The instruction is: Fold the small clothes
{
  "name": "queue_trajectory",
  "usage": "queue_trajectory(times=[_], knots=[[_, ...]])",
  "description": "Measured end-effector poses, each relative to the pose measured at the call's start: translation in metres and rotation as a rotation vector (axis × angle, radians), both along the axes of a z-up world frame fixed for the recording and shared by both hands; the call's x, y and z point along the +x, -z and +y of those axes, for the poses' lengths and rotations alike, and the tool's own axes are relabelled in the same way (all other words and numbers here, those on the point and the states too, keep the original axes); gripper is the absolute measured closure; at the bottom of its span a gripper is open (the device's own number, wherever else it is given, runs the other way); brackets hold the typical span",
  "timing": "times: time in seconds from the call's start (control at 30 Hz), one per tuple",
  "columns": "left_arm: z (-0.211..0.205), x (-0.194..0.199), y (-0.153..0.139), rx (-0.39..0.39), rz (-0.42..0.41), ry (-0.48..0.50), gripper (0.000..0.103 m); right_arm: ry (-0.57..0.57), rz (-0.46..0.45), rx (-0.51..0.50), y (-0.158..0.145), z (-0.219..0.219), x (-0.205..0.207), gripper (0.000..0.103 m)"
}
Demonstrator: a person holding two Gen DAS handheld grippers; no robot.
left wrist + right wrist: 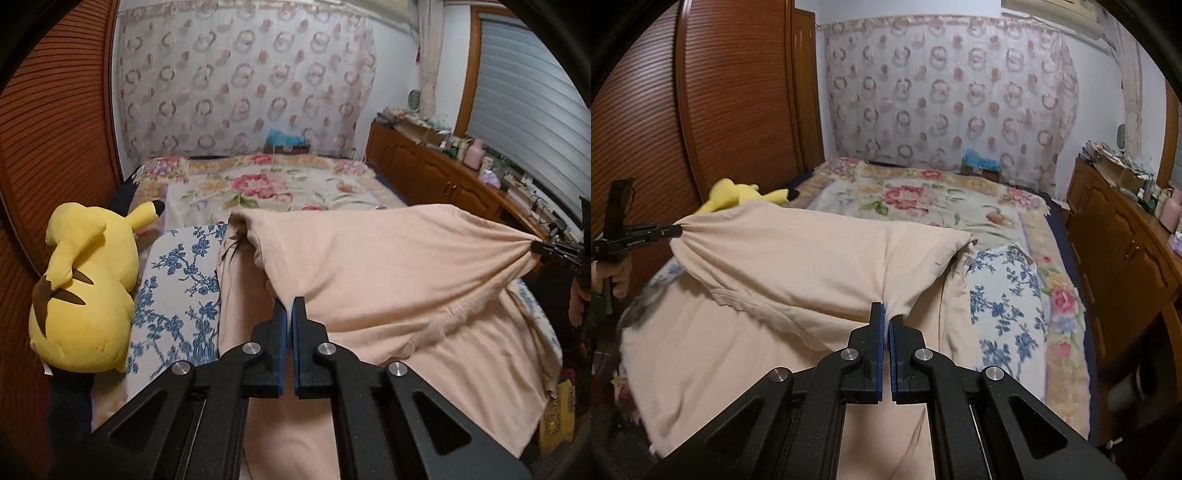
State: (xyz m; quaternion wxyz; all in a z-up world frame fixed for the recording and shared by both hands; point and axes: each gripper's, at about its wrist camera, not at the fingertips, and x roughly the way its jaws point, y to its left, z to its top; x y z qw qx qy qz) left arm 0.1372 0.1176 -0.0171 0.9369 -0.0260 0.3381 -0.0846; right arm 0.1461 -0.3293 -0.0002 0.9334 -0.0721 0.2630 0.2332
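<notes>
Stretching between the two tools, a peach garment (388,258) hangs lifted over the near end of the bed (266,184), its lower part still draped on the cover. The left gripper (289,301) is clenched on a bunched fold of the cloth, blue pads almost together. The right gripper (887,310) pinches another fold the same way, and in the left camera it shows at the right edge, cloth gathered at its tip. A hand (618,275) grips the left tool's handle. Under the garment lies a blue-flowered cloth (177,295) near the bed's left side, and a yellow plush toy (85,280) rests beside it along the left edge, against the wooden wardrobe (55,147).
</notes>
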Motion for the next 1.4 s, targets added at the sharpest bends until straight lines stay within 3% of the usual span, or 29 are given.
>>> queue_trajectory(times=[0.33,0.67,0.8,1.0,1.13,1.33,1.4], knots=[[0.002,-0.069,-0.013,-0.015,-0.046,0.052,0.100,-0.036,-0.010,-0.018,0.001,-0.035,-0.084,0.101],[0.000,-0.116,-0.026,0.009,-0.053,0.074,0.100,-0.060,0.014,-0.058,-0.024,-0.044,-0.131,0.101],[0.000,-0.121,-0.004,0.031,-0.007,0.067,0.100,-0.073,0.061,-0.061,-0.016,-0.044,-0.134,0.101],[-0.001,-0.115,0.038,0.032,0.091,0.047,0.100,-0.027,0.146,-0.101,0.018,-0.038,-0.113,0.098],[0.000,-0.117,0.037,0.038,0.077,0.016,0.088,-0.006,0.143,-0.128,0.020,-0.029,-0.104,0.095],[0.007,-0.124,0.027,0.040,0.031,-0.030,0.084,0.018,0.084,-0.147,0.006,-0.022,-0.112,0.091],[0.007,-0.125,0.026,0.051,0.023,-0.042,0.084,0.028,0.064,-0.157,0.002,-0.020,-0.117,0.078]])
